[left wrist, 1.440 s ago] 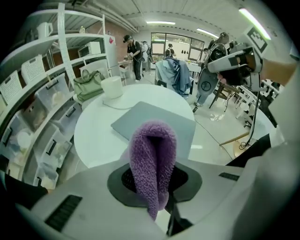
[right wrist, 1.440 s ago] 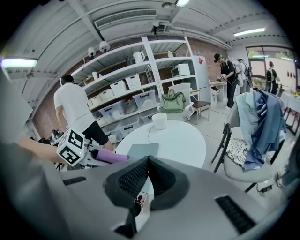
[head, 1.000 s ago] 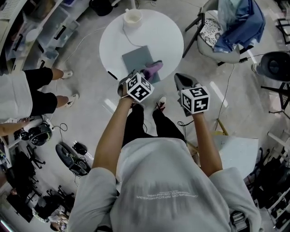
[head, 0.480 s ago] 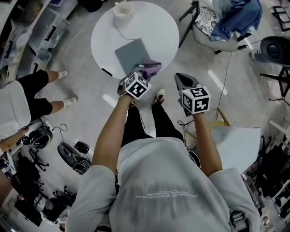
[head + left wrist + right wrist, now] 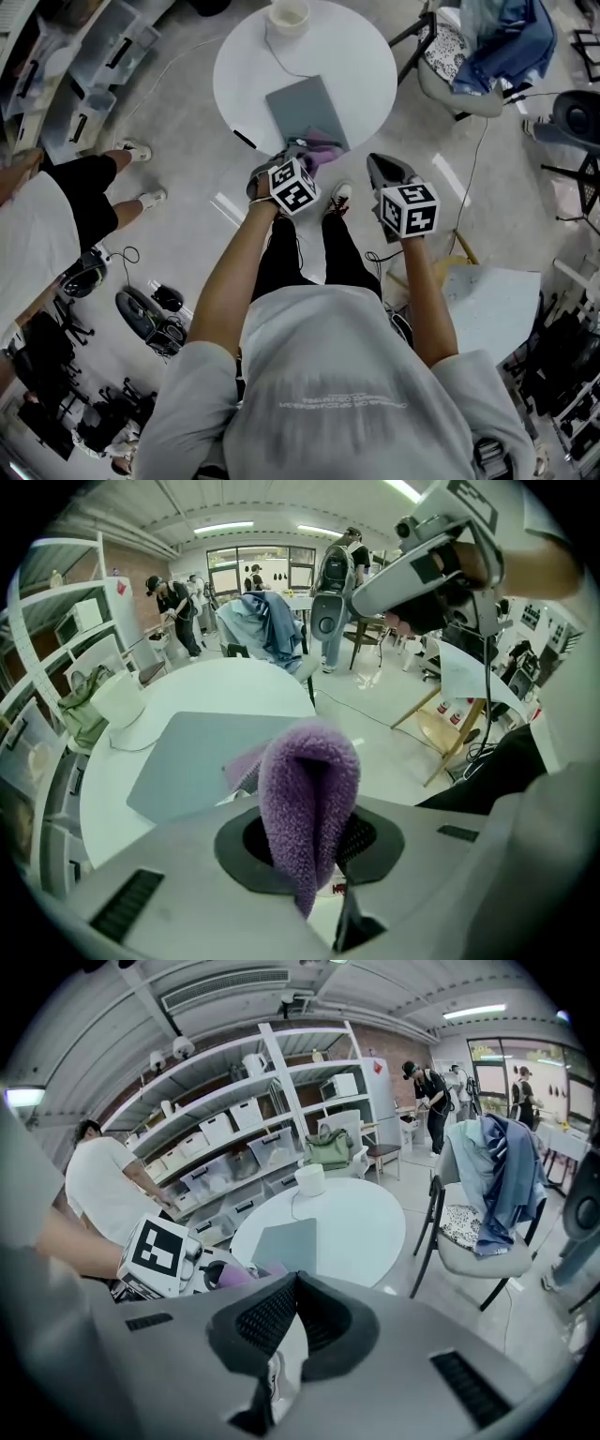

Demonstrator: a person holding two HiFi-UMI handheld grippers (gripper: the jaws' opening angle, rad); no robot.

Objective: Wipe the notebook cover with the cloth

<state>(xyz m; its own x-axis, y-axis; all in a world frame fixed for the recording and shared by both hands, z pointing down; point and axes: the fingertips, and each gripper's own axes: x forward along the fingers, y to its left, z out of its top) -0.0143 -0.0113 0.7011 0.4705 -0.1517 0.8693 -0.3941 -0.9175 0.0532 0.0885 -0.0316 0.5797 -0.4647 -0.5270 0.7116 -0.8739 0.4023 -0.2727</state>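
Person wears a light grey short-sleeved T-shirt [image 5: 347, 366] with one line of pale print [image 5: 344, 406] across its back. Beyond the shirt's front hem: black trousers [image 5: 281, 258], and a sneaker [image 5: 335, 199] showing white and red. Left hand-held gripper [image 5: 314, 841] and right hand-held gripper [image 5: 281, 1335]: smooth grey shells, black ribbed pads [image 5: 261, 1316], each with a white cube [image 5: 295, 186] bearing black square markers.

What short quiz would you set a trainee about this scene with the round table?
1. Multiple choice: what does the left gripper hold? A a pen; B a purple cloth; C a cup.
2. True or false: the right gripper is shut and holds nothing.
3. Fill in: the grey notebook lies on a round white ____.
Key: 1 B; 2 true; 3 table.
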